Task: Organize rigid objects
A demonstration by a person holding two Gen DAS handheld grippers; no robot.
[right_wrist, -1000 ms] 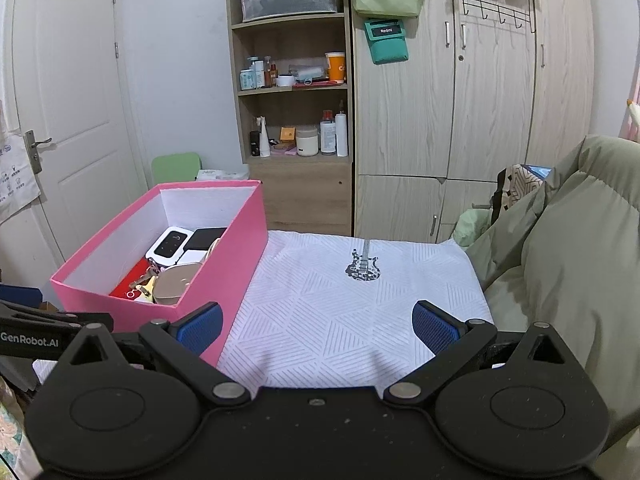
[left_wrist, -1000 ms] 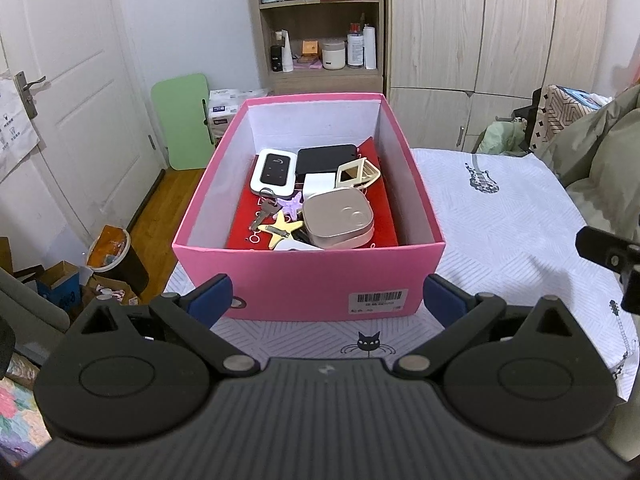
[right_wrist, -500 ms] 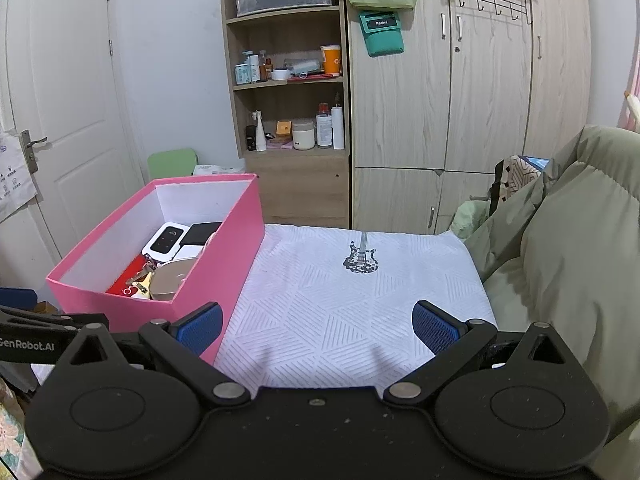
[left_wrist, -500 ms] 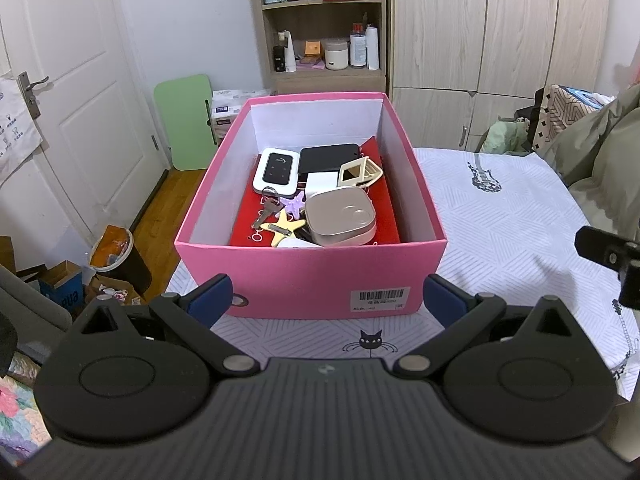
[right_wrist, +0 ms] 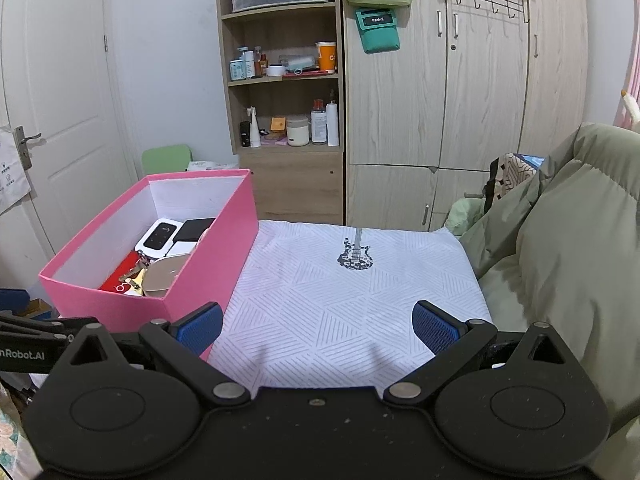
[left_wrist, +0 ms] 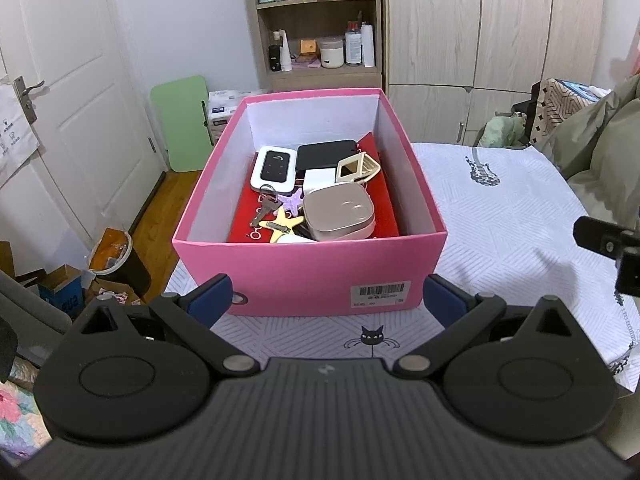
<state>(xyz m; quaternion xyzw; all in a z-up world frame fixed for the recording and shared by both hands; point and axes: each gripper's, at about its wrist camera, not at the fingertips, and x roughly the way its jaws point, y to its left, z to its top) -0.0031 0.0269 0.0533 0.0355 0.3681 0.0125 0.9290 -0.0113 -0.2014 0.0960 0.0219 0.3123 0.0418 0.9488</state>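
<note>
Pink box [left_wrist: 304, 272]: barcode label [left_wrist: 380, 294]; green pouch [right_wrist: 378, 28] reads "Redmi".

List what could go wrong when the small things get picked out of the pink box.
1. The key lies against the yellow star charm, which overlaps the beige tin; a pinch there may drag neighbours along.
2. The pink box has tall walls, so the open left hand-held gripper could catch the rim and shove it.
3. The box sits at the corner of the white bedspread; a push might tip it off.
</note>
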